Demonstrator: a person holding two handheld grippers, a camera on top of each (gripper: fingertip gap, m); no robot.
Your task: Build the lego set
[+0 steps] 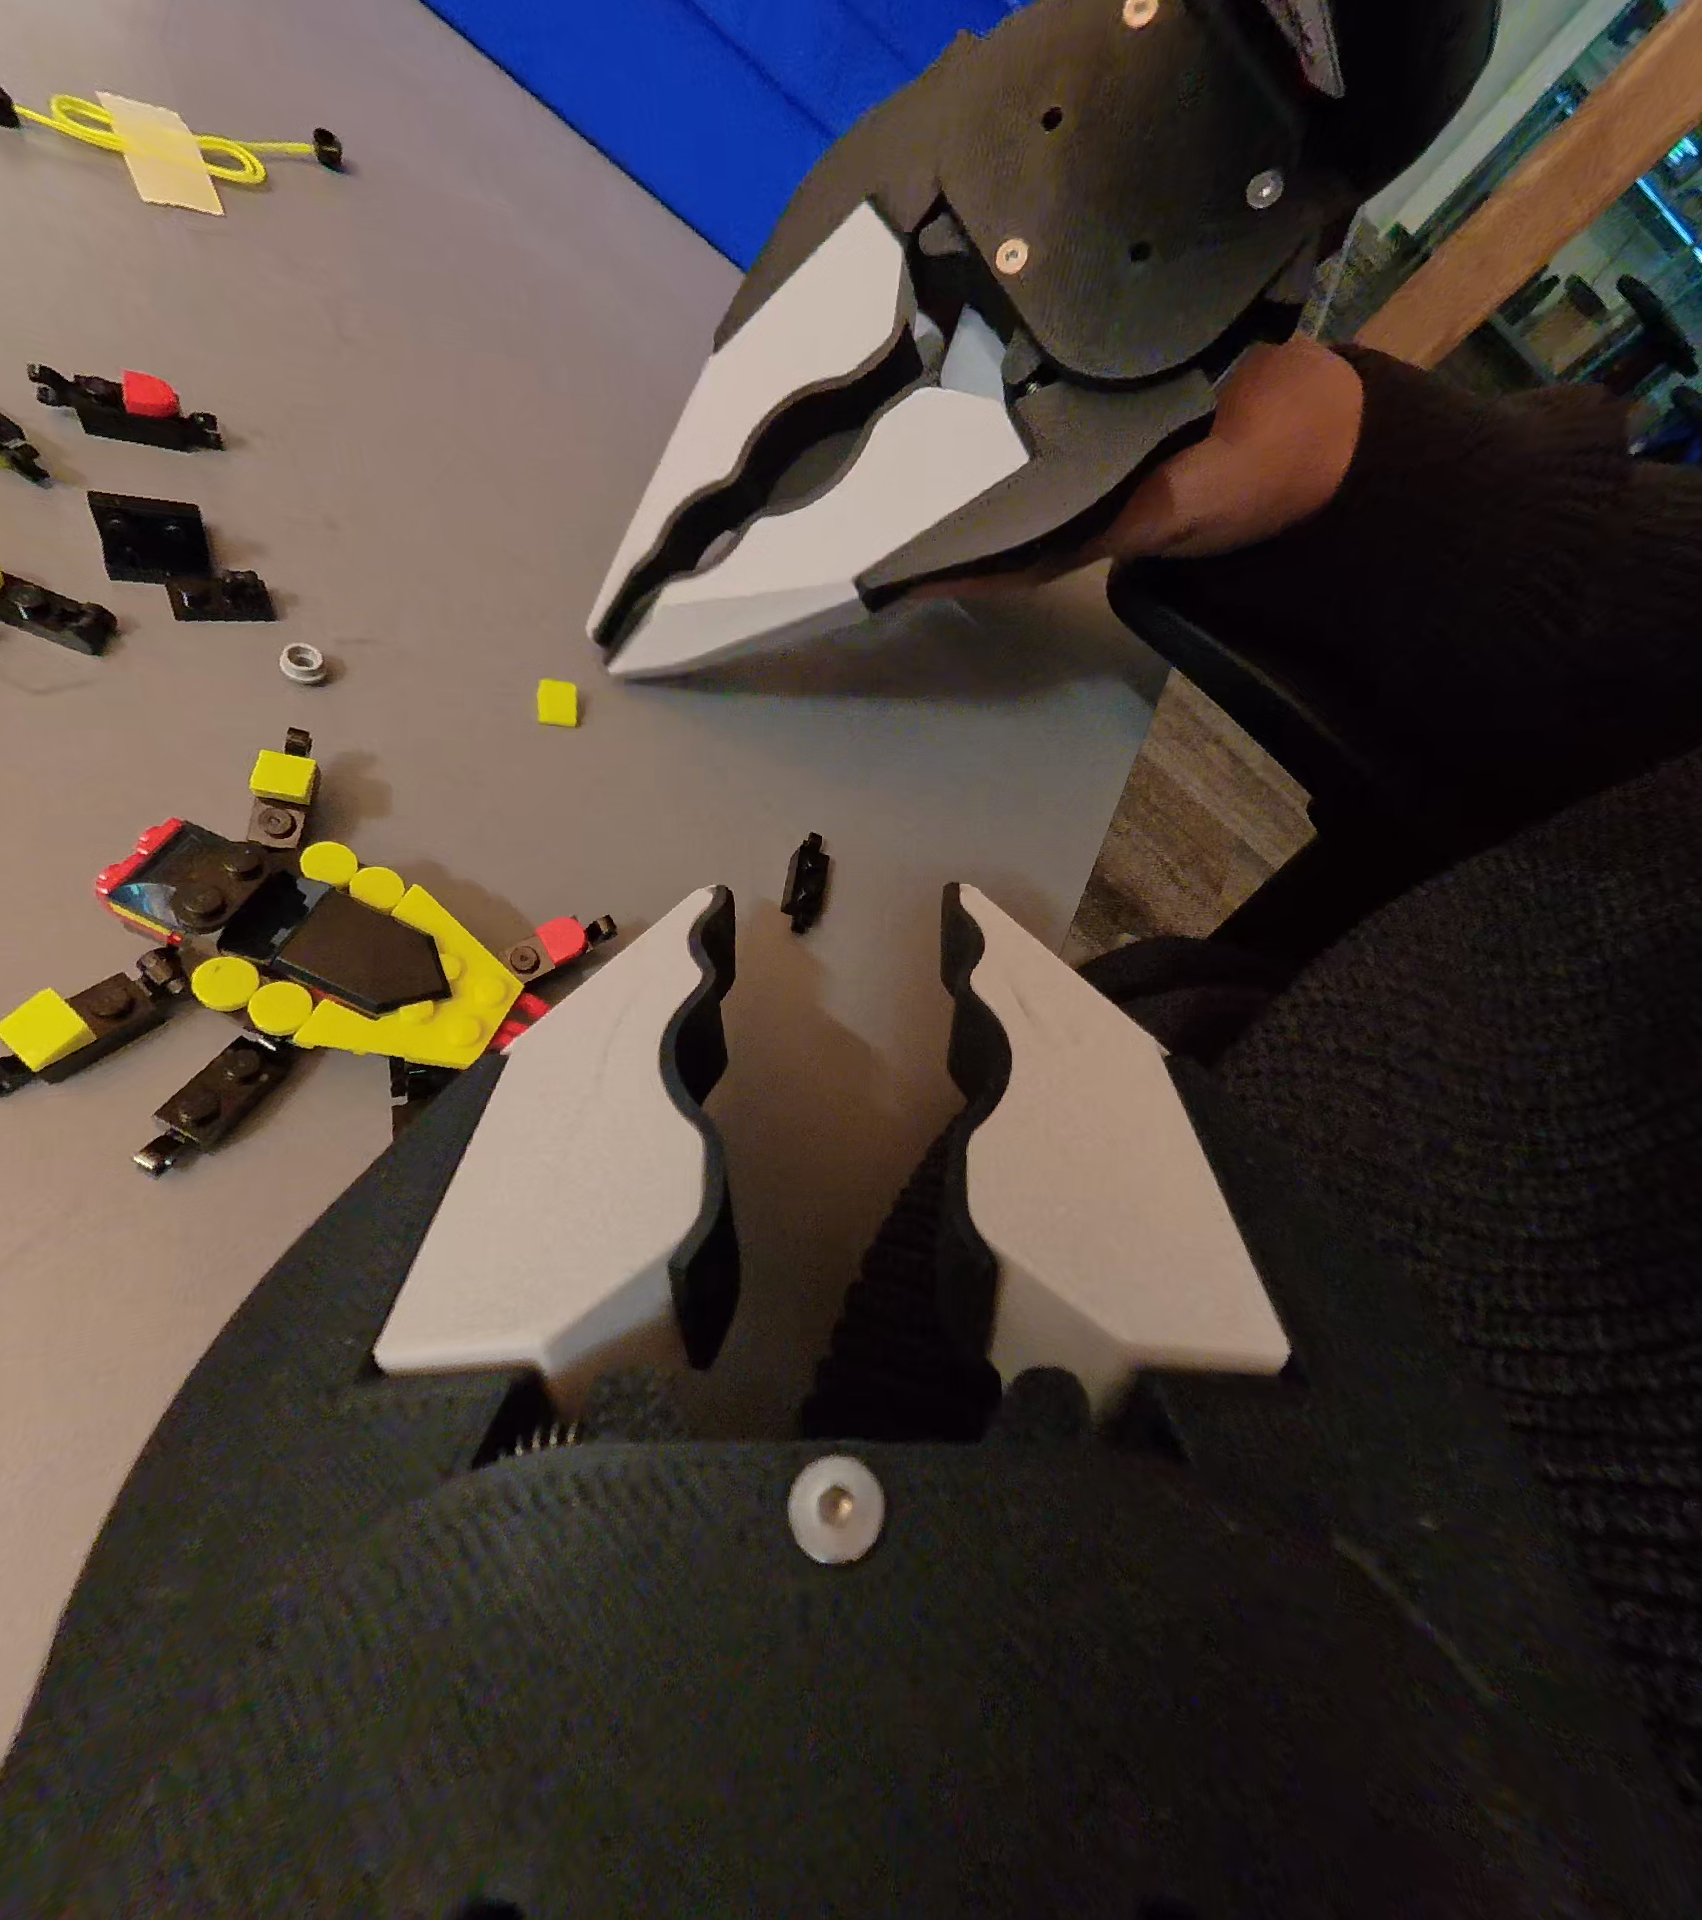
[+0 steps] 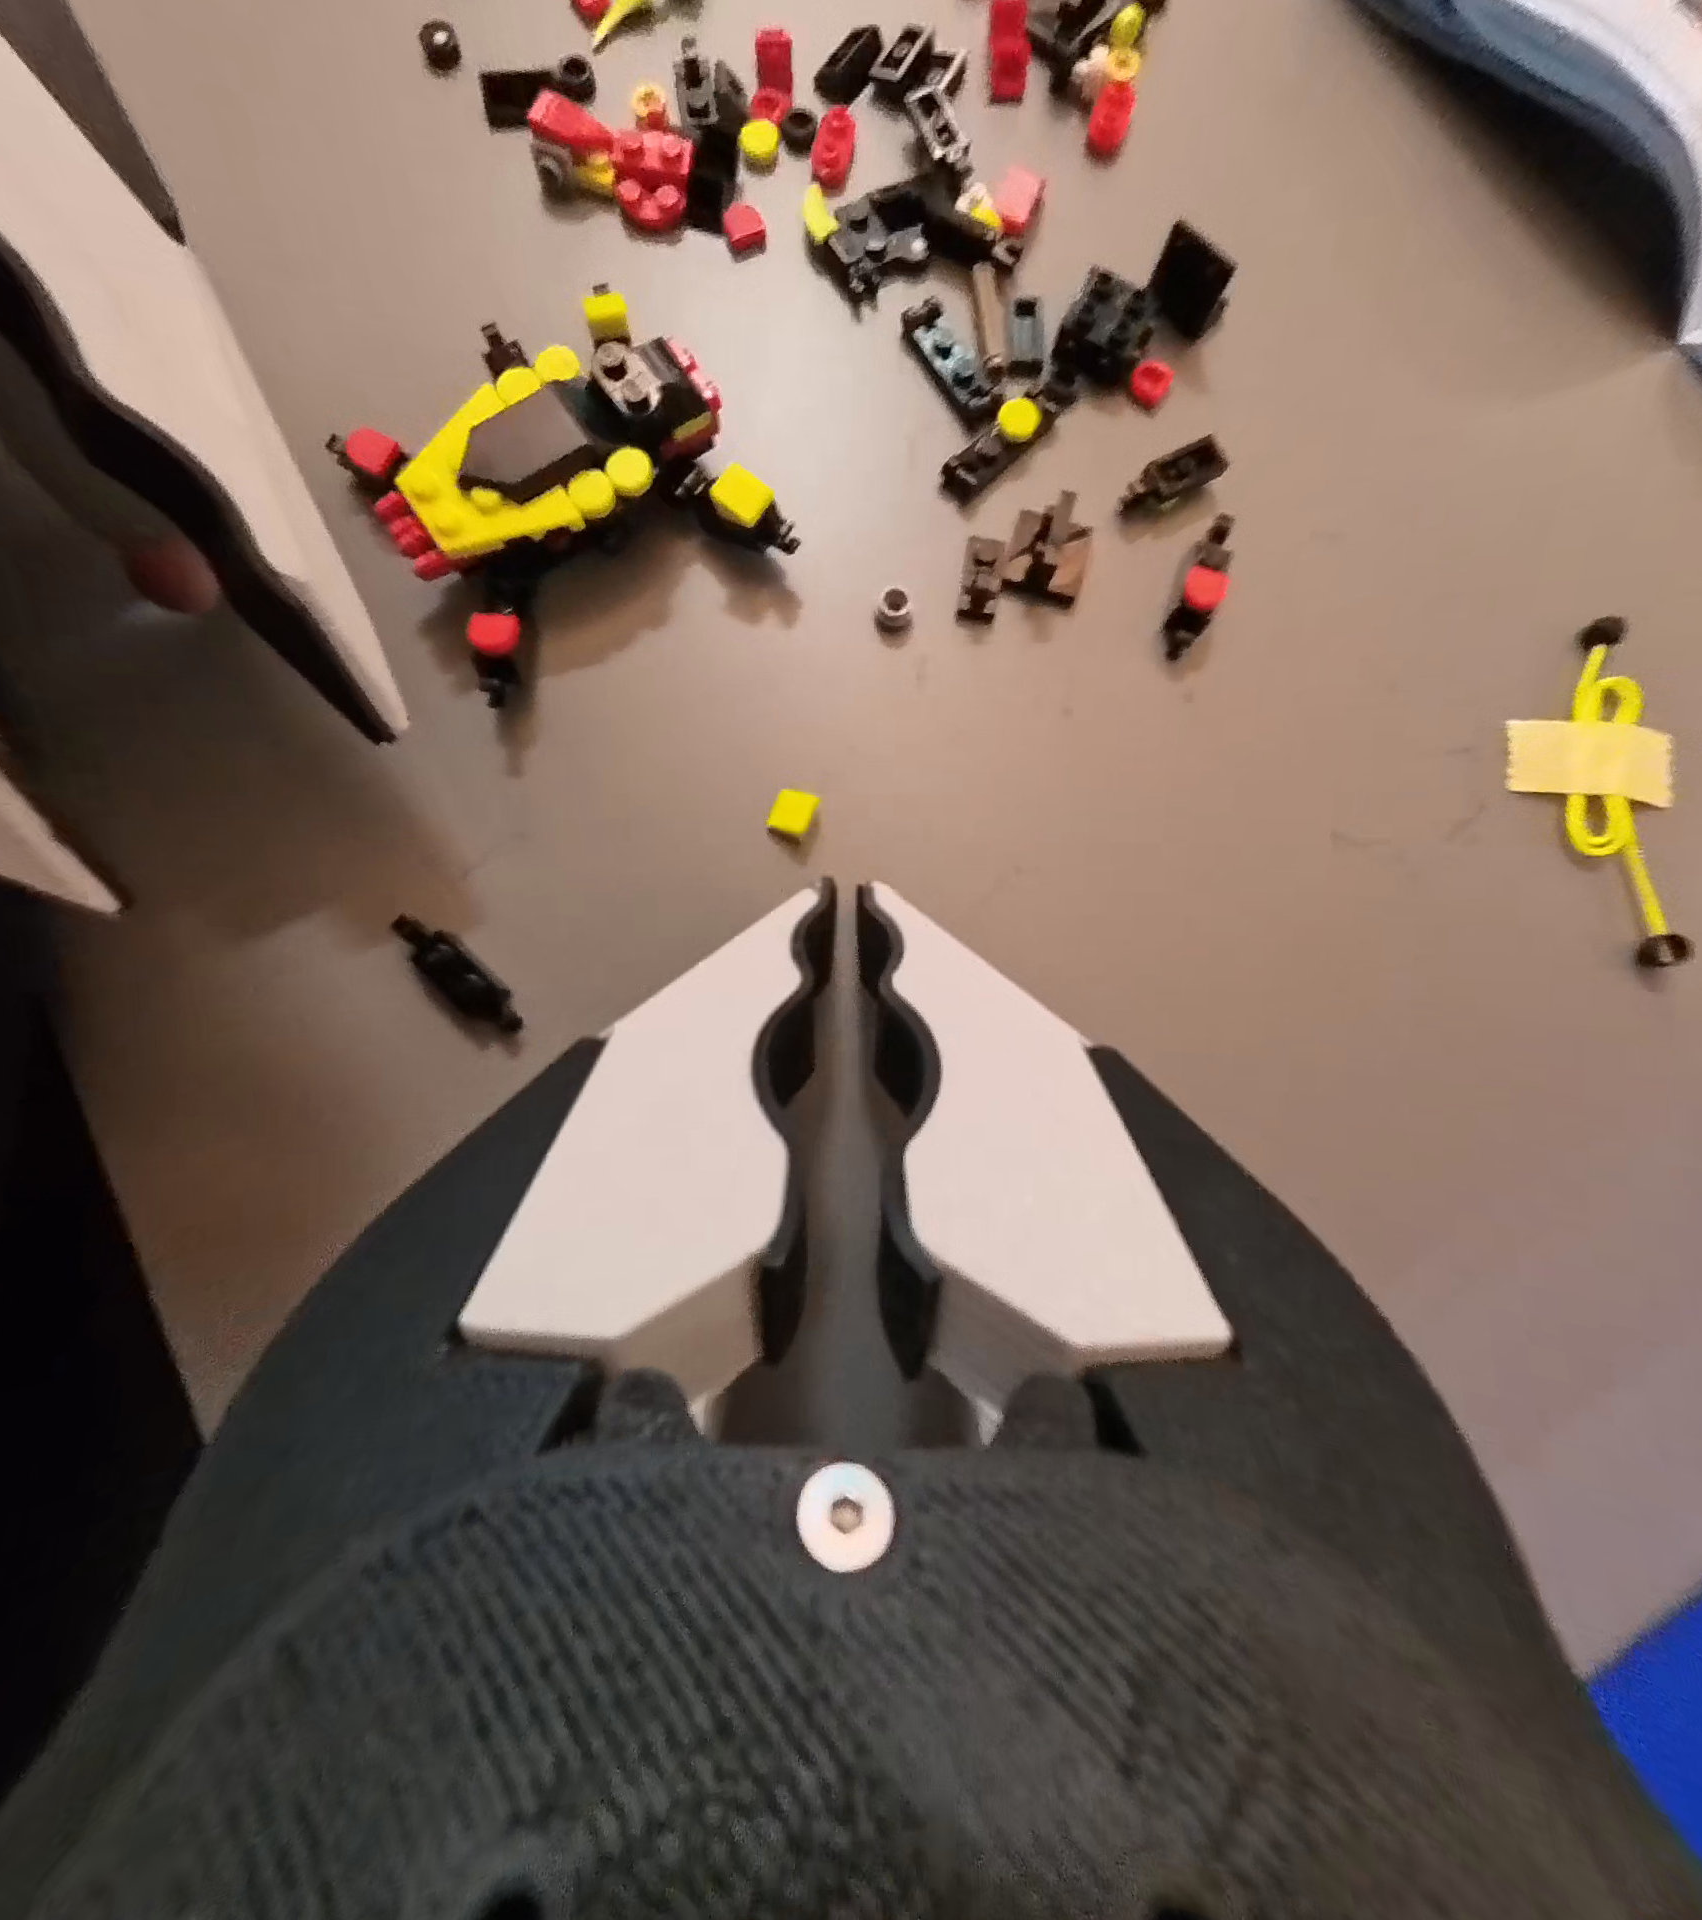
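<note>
My left cam looks low across the surface [image 1: 431, 436]. My right cam looks steeply down, close. Both share the half-built model [image 1: 327, 956] [image 2: 556, 468].

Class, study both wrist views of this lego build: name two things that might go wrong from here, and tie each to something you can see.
1. The small black piece lies near the table's edge, just ahead of the open left gripper; a clumsy nudge might send it off.
2. The loose yellow tile sits just ahead of the right gripper, whose tips are almost closed; pushing forward like that would probably slide it rather than grip it.
</note>
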